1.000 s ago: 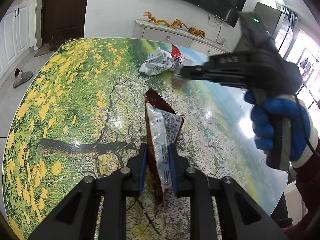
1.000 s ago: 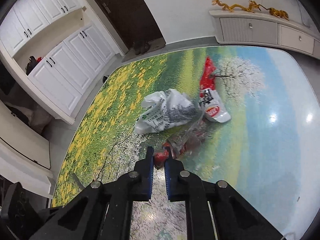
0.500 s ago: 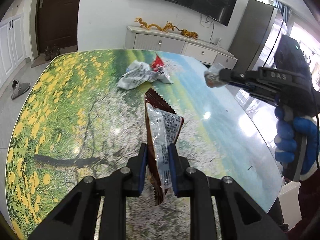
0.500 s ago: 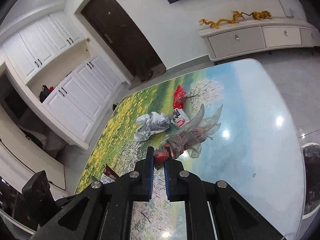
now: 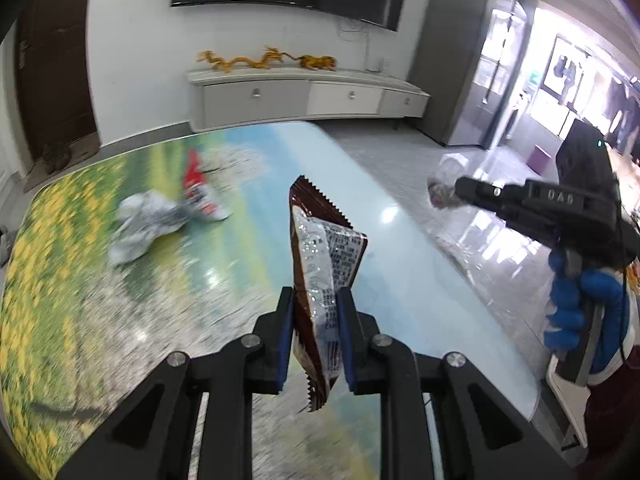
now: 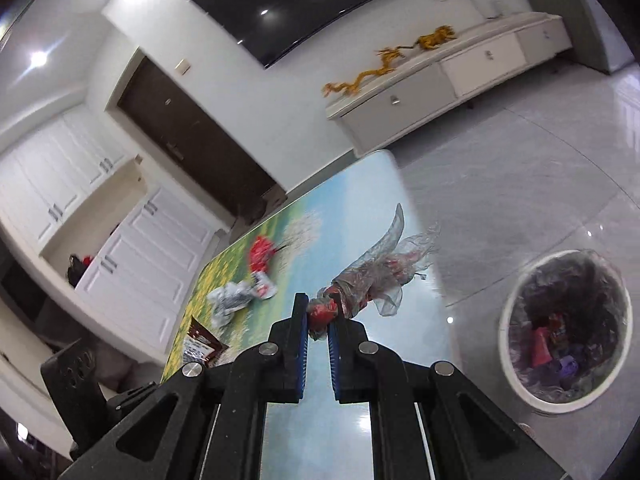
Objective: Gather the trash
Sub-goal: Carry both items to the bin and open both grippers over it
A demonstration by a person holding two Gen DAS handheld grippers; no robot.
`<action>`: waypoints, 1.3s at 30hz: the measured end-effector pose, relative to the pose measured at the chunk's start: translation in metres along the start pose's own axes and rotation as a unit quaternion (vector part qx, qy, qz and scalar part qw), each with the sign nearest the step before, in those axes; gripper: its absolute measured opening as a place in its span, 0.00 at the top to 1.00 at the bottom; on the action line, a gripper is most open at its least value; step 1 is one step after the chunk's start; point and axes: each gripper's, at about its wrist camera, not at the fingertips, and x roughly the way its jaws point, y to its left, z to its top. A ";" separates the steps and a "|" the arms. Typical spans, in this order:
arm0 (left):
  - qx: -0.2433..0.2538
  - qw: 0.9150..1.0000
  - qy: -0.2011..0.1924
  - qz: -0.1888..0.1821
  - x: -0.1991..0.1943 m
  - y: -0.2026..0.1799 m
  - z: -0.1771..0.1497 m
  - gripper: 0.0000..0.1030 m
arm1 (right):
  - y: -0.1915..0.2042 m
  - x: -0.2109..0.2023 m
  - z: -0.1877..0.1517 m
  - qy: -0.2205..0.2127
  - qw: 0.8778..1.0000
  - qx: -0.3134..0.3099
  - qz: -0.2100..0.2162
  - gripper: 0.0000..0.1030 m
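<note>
My left tool (image 5: 314, 322) is clamped narrow on one brown snack wrapper (image 5: 322, 264), and my right tool (image 6: 318, 326) is pinched tight on one crumpled clear wrapper (image 6: 372, 276), both lifted above the worktop (image 5: 420, 280). Two more pieces lie on the worktop ahead, a white bag (image 5: 140, 226) touching a red-and-white packet (image 5: 198, 192). One lined bin (image 6: 566, 326) stands on the floor to my right tool's right.

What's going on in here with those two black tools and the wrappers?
A person is clearing trash off a table with two tools. The left hand-held gripper is clamped on a brown snack wrapper; the right hand-held gripper pinches a crumpled clear wrapper. Both pieces are lifted clear of the tabletop. A white bin with trash already inside stands on the floor beside the table. A white bag and a red-and-white packet lie on the table.
</note>
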 end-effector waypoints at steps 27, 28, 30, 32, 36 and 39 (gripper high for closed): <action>0.142 0.973 0.151 -0.098 0.234 -0.219 0.106 0.79 | -0.226 -0.020 -0.023 0.007 0.971 0.210 -0.116 0.89; 0.142 0.973 0.155 -0.101 0.240 -0.223 0.109 0.79 | -0.230 -0.018 -0.023 0.010 0.970 0.213 -0.120 0.89; 0.137 0.971 0.163 -0.105 0.250 -0.229 0.111 0.79 | -0.237 -0.016 -0.023 0.015 0.967 0.219 -0.127 0.89; 0.130 0.970 0.172 -0.109 0.261 -0.234 0.115 0.77 | -0.241 -0.015 -0.023 0.018 0.966 0.221 -0.135 0.88; 0.113 0.969 0.186 -0.117 0.272 -0.237 0.114 0.66 | -0.245 -0.017 -0.024 0.019 0.963 0.225 -0.146 0.75; 0.099 0.968 0.192 -0.125 0.276 -0.238 0.116 0.57 | -0.245 -0.020 -0.028 0.018 0.962 0.227 -0.150 0.72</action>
